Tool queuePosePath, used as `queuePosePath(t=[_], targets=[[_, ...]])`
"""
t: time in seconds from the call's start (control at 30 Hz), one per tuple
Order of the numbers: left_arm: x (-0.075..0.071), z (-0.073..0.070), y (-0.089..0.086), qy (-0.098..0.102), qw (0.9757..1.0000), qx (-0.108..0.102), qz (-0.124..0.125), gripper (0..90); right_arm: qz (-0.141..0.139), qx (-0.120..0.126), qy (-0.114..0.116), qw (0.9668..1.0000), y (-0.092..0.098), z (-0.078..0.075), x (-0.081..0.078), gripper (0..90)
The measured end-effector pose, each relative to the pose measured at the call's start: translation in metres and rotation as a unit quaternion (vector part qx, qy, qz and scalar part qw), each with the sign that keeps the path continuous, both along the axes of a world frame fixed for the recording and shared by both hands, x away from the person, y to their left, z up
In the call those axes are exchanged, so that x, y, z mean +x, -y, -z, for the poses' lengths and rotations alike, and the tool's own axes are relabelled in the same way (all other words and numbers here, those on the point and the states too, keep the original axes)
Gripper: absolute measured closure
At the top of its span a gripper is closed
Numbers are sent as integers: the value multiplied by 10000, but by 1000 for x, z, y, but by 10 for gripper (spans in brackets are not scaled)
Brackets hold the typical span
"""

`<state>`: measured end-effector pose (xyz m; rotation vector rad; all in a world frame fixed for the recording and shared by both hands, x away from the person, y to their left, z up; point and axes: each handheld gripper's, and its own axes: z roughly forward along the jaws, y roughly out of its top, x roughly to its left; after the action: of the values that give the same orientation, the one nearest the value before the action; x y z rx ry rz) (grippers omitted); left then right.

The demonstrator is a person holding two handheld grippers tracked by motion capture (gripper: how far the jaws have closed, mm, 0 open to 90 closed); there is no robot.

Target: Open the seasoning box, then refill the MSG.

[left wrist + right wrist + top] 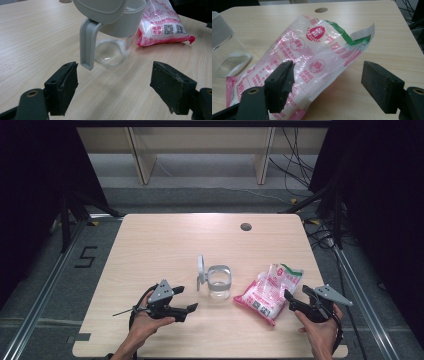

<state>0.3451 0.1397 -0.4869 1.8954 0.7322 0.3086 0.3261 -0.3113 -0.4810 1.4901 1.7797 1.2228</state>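
The left gripper (192, 308) rests low near the table's (165, 240) front edge, held by the person's left hand (142, 325); its jaws stand wide apart with nothing between them. In the left gripper view both black pads (66, 86) are rectangular, matte and chipped at the edges, and their bases are cut off by the bottom of the frame.

Just beyond that gripper stands one clear jar (219, 282) with a grey collar and a hinged grey lid (201, 270) flipped up on its left side. In the left gripper view the jar's top is cut off by the frame. The transparent body makes it hard to tell whether anything lies inside.

Right of the jar, close but apart from it, lies one plastic pouch (269, 292): pink and white print, a green strip at the far end, white granular contents. Its printed characters are too small to read.

The right gripper (295, 297), in the right hand (320, 332), sits at the pouch's near right corner with jaws spread wide. In the right gripper view the left pad (280, 85) overlaps the crinkled film; contact cannot be determined. The right pad stands clear over bare wood.

The table is one pale woodgrain top with one round cable hole (245, 226).
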Motion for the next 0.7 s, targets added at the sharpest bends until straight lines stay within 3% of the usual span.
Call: queuePosePath(t=[0.03, 0.07, 0.1, 0.13, 0.2, 0.27, 0.3, 0.33, 0.37, 0.4, 0.43, 0.47, 0.53, 0.57, 0.63, 0.7], targets=[[0, 0, 0, 23, 10000, 25, 18, 211, 23, -56, 3, 10000, 0, 1, 1, 271], [2, -1, -2, 116, 9997, 183, 84, 210, -81, -117, 73, 9999, 2, 2, 3, 271], [2, 0, -2, 109, 9998, 170, 78, 210, -1, -46, 6, 10000, -1, 2, 4, 271], [0, 0, 0, -17, 10000, 86, 28, 210, -47, -127, -3, 9999, 0, 3, 5, 271], [0, 1, 0, 10, 10000, 70, 21, 209, -126, -184, 20, 9997, 1, 5, 7, 271], [1, 1, 0, 73, 9999, 107, 77, 209, -8, 55, -115, 9999, -3, 5, 7, 271], [0, 1, 0, 26, 9999, 96, 49, 209, -117, -118, -59, 9998, 0, 5, 10, 272], [-1, 1, 1, -36, 10000, 74, 14, 209, -46, -84, -159, 9998, -1, 5, 9, 272], [-1, 1, 1, 11, 9999, 108, 52, 209, -104, -157, -55, 9998, -1, 7, 11, 272], [0, 0, 0, 81, 9998, 161, 84, 209, -67, -206, -121, 9997, -1, 8, 12, 272], [-1, 0, 1, 82, 9998, 164, 82, 209, -14, 13, -280, 9996, -3, 7, 11, 275], [-2, 1, 2, 24, 10000, 74, 51, 209, -165, 55, -217, 9996, -2, 8, 14, 277], [-2, 2, 2, 15, 9999, 169, 24, 210, -16, 102, -329, 9994, -6, 9, 14, 276], [-2, 2, 3, 16, 9998, 169, 34, 210, -150, -75, -200, 9997, -4, 10, 17, 278], [-2, 3, 4, -13, 9998, 166, 58, 210, -177, -22, -158, 9997, -5, 12, 22, 287], [-2, 3, 5, 36, 9998, 167, 129, 210, -168, 42, -272, 9995, -10, 12, 24, 289]])
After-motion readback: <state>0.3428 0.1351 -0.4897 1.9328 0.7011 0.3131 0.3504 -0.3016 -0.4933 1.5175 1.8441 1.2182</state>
